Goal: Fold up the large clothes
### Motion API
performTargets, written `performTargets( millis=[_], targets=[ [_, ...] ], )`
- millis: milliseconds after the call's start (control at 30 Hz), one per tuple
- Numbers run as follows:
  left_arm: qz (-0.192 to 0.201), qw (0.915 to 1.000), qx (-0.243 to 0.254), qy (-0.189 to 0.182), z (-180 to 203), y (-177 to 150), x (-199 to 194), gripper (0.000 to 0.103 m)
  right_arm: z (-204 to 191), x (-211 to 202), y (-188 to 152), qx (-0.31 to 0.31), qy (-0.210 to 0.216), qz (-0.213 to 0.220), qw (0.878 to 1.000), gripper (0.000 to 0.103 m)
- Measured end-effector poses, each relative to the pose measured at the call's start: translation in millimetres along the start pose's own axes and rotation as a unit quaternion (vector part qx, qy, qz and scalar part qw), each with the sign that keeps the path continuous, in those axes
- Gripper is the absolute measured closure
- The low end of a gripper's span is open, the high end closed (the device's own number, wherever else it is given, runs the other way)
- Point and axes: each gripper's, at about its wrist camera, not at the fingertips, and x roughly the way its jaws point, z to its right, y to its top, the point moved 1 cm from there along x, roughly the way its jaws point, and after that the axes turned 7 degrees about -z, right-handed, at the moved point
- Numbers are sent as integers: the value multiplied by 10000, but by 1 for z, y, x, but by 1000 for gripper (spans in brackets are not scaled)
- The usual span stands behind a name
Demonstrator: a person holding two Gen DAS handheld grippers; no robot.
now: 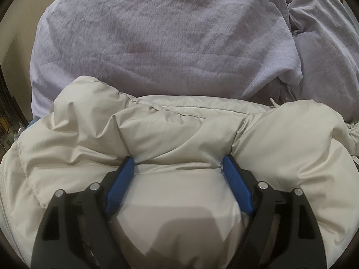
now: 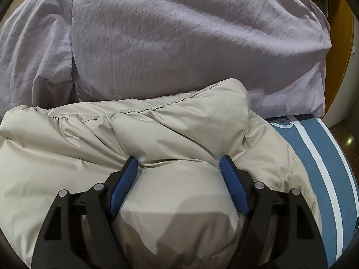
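Left tongs (image 1: 178, 164) and right tongs (image 2: 178, 164), each with jaws spread and pressed into a bulge of the cream puffer jacket (image 1: 179, 134) that fills the gap between the blue pads, neither yet clamped. The jacket lies on a bed directly under both tongs; ahead of them, lilac bedding (image 2: 179, 44); right of the right tongs, a blue striped sheet (image 2: 314, 157). For a clean fold, pinch through all padded layers before lifting, both sides together. Count: one jacket, two tongs.
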Motion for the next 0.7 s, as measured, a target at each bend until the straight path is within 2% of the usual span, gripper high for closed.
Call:
performTargets(
  millis=[167,300,467,600,700],
  targets=[
    [-47,10000,29,51,-1,-2,-5,22,0,1,-1,0,-2,-14,10000,25],
    [-193,9998,61,-13,-12,-4,-28,22,14,-15,-5,140,283,-101,9995,25],
    [-126,9999,22,-18,-46,-23,-75,22,49,-57,-20,661,558,18,9963,25],
    [-153,9998,-94,69,-77,-46,-103,22,76,-83,-41,936,433,-37,9947,25],
    [-222,9994,-227,149,-101,-66,-115,22,99,-89,-59,1201,382,-281,9916,21]
  ],
)
